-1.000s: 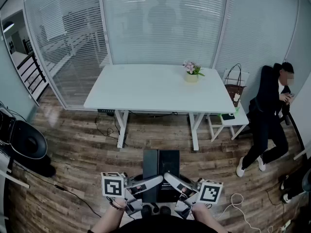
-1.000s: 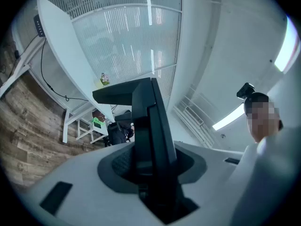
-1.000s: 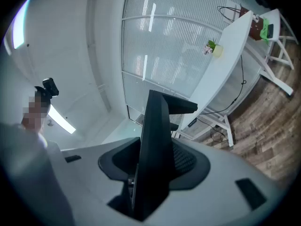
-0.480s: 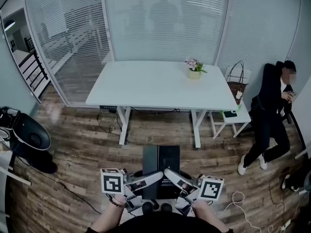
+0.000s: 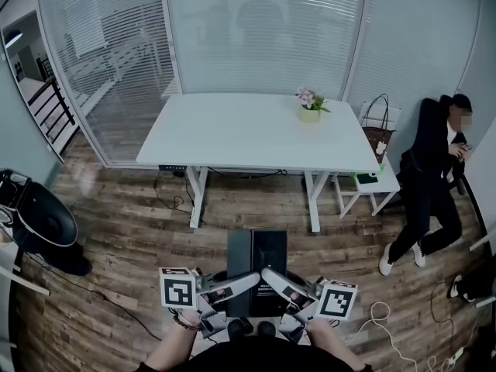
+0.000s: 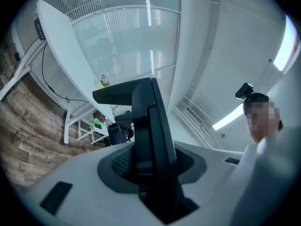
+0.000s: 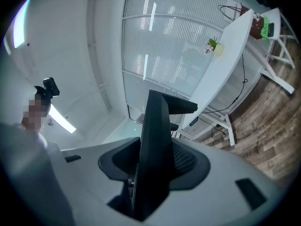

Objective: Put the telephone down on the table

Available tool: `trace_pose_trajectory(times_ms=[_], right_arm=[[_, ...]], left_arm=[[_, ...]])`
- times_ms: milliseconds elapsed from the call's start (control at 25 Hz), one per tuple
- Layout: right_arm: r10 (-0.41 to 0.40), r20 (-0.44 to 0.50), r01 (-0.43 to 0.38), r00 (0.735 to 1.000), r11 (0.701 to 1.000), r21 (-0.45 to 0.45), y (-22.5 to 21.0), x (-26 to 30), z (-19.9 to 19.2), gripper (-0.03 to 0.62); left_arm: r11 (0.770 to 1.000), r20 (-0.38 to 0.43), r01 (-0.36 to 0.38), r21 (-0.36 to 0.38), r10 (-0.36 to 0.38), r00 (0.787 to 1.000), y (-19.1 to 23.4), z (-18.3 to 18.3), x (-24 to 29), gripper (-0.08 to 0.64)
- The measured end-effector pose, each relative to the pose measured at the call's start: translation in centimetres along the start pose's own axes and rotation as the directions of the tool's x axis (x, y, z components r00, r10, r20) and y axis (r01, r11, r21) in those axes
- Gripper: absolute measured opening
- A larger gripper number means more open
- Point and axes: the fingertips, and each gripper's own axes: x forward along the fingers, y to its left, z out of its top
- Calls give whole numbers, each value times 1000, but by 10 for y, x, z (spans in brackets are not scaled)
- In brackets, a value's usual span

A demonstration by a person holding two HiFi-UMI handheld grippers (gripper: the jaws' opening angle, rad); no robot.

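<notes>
Carefully, with the left fingers (image 6: 80,187) and right fingers (image 7: 230,182) both clamped on the telephone (image 5: 260,262) held between them and the table (image 5: 232,134) well ahead of them, we should carry it level over the top, lower until it rests, then release.

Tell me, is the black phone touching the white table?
Apart. The head view shows the phone held over the wooden floor, which shows between it and the table.

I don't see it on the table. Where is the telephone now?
In the head view the telephone sits bottom centre, gripped by the left gripper and right gripper above the wooden floor, on the near side of the white table.
</notes>
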Motion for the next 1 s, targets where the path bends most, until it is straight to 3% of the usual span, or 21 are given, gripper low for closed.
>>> trace_pose_trajectory(times_ms=[400,600,840,1000], right_arm=[[-13,2,13,1000,1000,11,2,16,-12,172],[-42,0,42,999,999,-31,-1,27,-17,172],[-23,40,21,999,999,34,5,41,-35,172],[-58,62,58,996,998,-6,5,37,-42,172]], left_arm=[[1000,-5,5,-14,-5,1000,4,4,-19,187],[1000,-7,10,-12,-10,1000,6,10,-33,187],[1000,-40,16,-25,-17,999,12,9,-51,187],[999,-66,38,-24,-39,997,10,3,-57,187]])
